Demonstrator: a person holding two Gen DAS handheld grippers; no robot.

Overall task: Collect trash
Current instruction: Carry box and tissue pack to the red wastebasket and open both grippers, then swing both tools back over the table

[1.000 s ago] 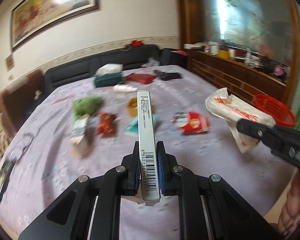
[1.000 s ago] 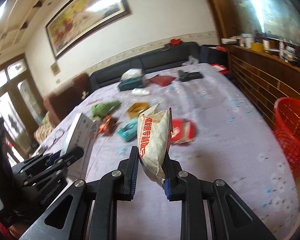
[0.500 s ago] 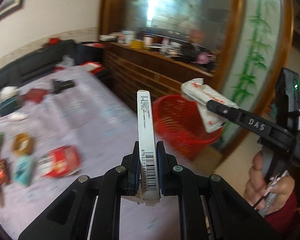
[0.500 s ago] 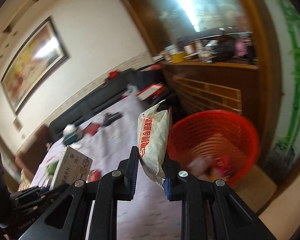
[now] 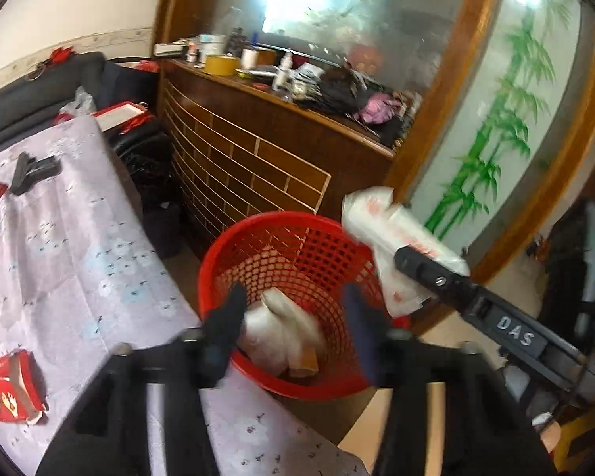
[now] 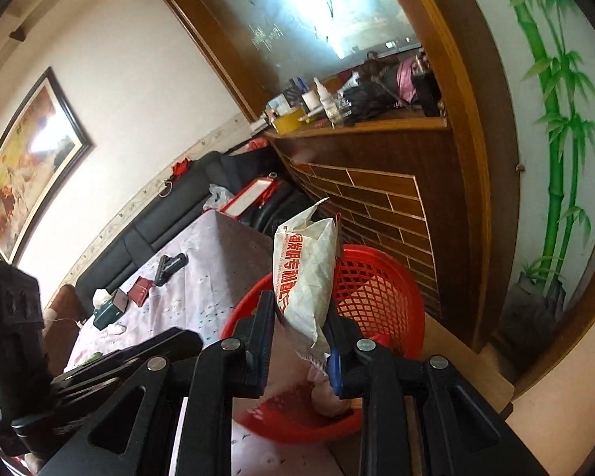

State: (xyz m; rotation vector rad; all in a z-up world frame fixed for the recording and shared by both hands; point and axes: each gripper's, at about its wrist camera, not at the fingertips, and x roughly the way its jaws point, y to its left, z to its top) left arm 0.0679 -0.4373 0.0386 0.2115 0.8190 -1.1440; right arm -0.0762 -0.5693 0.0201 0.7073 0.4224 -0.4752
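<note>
Both grippers are held over a round red plastic mesh basket beside the table.

The left gripper is seen with jaws spread and nothing between them. A crumpled white snack bag with red lettering is pinched by the right gripper above the basket rim. White wrappers are seen inside the basket. A torn red carton is left on the lilac flowered tablecloth.
</note>
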